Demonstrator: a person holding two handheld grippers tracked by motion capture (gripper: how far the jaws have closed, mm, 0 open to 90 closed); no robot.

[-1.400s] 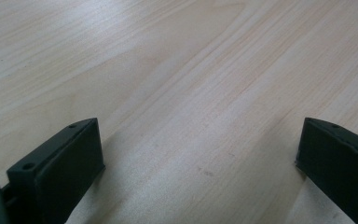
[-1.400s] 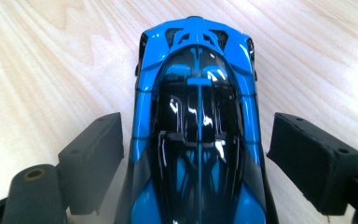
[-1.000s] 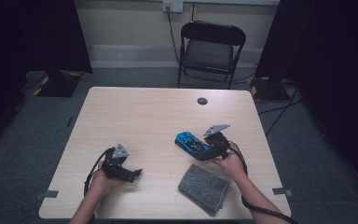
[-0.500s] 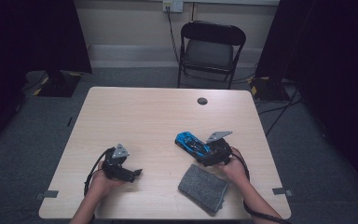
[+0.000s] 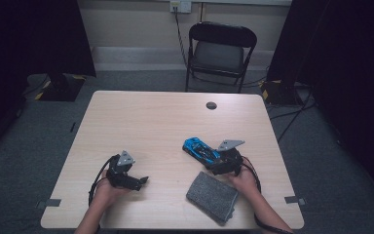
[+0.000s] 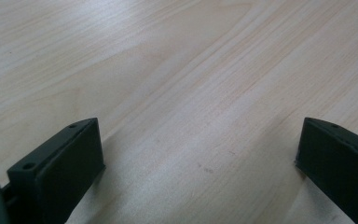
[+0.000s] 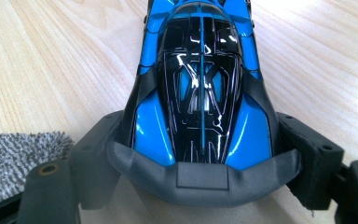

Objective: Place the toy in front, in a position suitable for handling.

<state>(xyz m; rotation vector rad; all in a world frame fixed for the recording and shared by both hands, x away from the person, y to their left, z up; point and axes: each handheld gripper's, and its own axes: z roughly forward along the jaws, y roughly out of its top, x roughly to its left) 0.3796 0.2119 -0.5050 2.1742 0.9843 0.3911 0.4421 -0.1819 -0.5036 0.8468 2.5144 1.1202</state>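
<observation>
A blue and black toy car [image 5: 200, 148] stands on the wooden table [image 5: 151, 122], right of centre. My right gripper [image 5: 213, 160] reaches it from behind. In the right gripper view the car's rear [image 7: 200, 93] sits between the two jaws, which have just been closing, and both pads touch its flanks at the tail. My left gripper [image 5: 143, 181] rests near the front left of the table, pointing right. Its jaws stand wide apart in the left gripper view [image 6: 198, 144], with only bare wood between them.
A grey fluffy cloth [image 5: 212, 196] lies near the front edge, just beside my right hand and also at the lower left of the right gripper view [image 7: 18, 158]. A small black disc [image 5: 211, 105] sits near the far edge. A folding chair [image 5: 221, 48] stands behind the table.
My right gripper has crept slightly toward the front edge and now sits at the car's tail. The left hand and the car have not moved.
</observation>
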